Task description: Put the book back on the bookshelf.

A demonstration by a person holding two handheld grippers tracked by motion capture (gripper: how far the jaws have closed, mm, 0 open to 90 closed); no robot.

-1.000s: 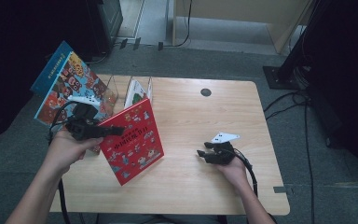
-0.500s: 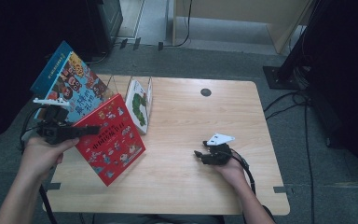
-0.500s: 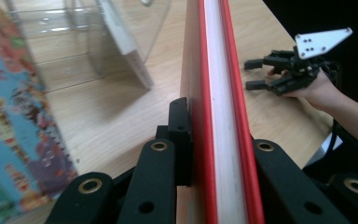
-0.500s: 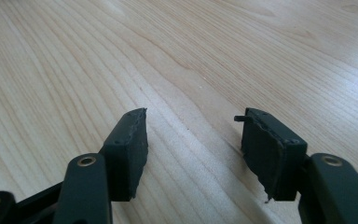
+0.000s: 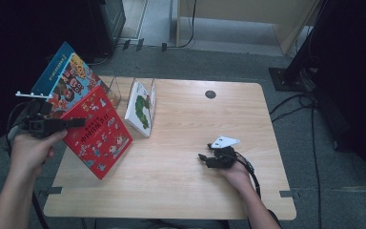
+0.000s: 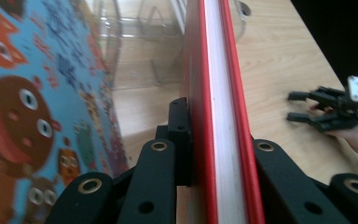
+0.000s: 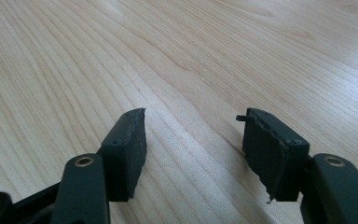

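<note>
Red picture book (image 5: 96, 131) hangs pinched in the left tongs (image 5: 71, 123) above the bench's (image 5: 181, 181) left edge, spine slanting down toward the clear rack (image 5: 124, 93) just beyond; right tongs (image 5: 203, 159), jaws just spread and empty, rest well apart.

text: none legible | red book (image 5: 97, 131): cover lettering too blurred to read | blue book (image 5: 66, 78): spine print too small

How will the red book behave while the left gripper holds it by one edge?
The red book looks like a stiff hardcover, so it probably stays flat. Held by the left gripper at one edge, it may swing or slip, since the cover looks glossy.
</note>
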